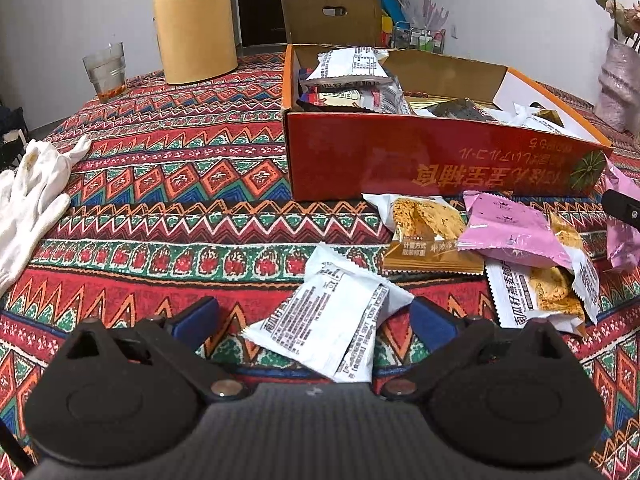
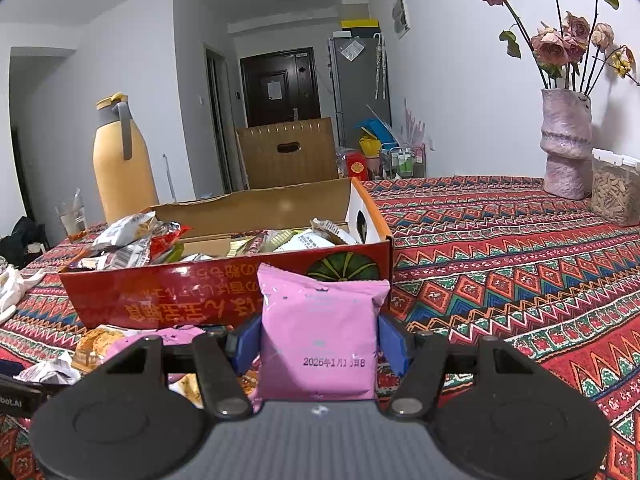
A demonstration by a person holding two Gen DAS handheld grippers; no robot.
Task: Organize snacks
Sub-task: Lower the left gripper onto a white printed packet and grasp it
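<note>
An open red cardboard box [image 1: 400, 160] [image 2: 180, 296] stands on the patterned tablecloth with several snack packets inside. In front of it lie loose packets: a pink one [image 1: 516, 232], an orange-brown one [image 1: 428, 232] and a white-and-orange one [image 1: 540, 292]. A white packet [image 1: 320, 304] lies flat on the cloth between the blue pads of my left gripper [image 1: 316, 314], which is open and clear of it on both sides. My right gripper [image 2: 320, 340] is shut on a pink packet [image 2: 320, 312], held upright above the table just before the box's front wall.
A yellow thermos jug [image 1: 192, 24] and a glass [image 1: 106, 70] stand behind the box on the left. White gloves [image 1: 32, 200] lie at the left table edge. A vase of dried roses [image 2: 566, 148] and a clear jar of seeds [image 2: 616, 192] stand far right.
</note>
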